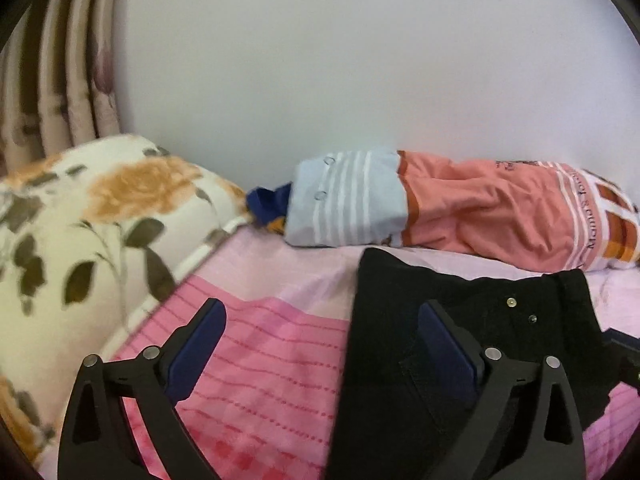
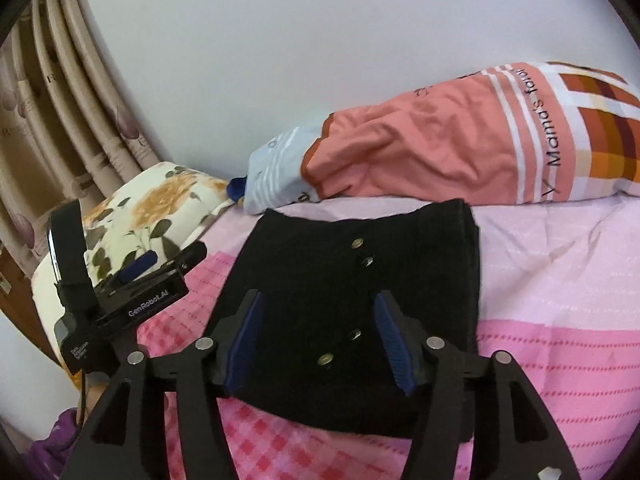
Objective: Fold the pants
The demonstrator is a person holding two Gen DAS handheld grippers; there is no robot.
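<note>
We see the pants (image 2: 352,312) lying folded into a compact black block on the pink sheet (image 2: 560,320) of the bed; several metal snaps (image 2: 357,243) show down the middle of the top layer, and the far edge lies just short of the bolster (image 2: 420,160) against the wall (image 2: 320,40).

Our right gripper (image 2: 320,340) hovers over the near half of the pants with its jaws spread wide; the blue pads (image 2: 390,332) stand well apart on either side of the snaps, and nothing lies pinched between them; we cannot tell whether the tips touch the cloth.

Our left gripper (image 1: 324,344) is also spread wide; its right finger sits over the left part of the pants (image 1: 460,320), its left finger over bare sheet (image 1: 280,360), and it grips nothing. In the right wrist view the left gripper (image 2: 136,276) appears at the left side of the pants, in front of the floral pillow (image 2: 160,208).

The bolster, in salmon cloth with a striped light blue end (image 1: 348,196) and lettering at the other end, lies along the wall behind the pants; a small dark blue item (image 1: 264,200) lies between it and the pillow (image 1: 80,220); a patterned curtain (image 1: 52,60) hangs at the far left.
</note>
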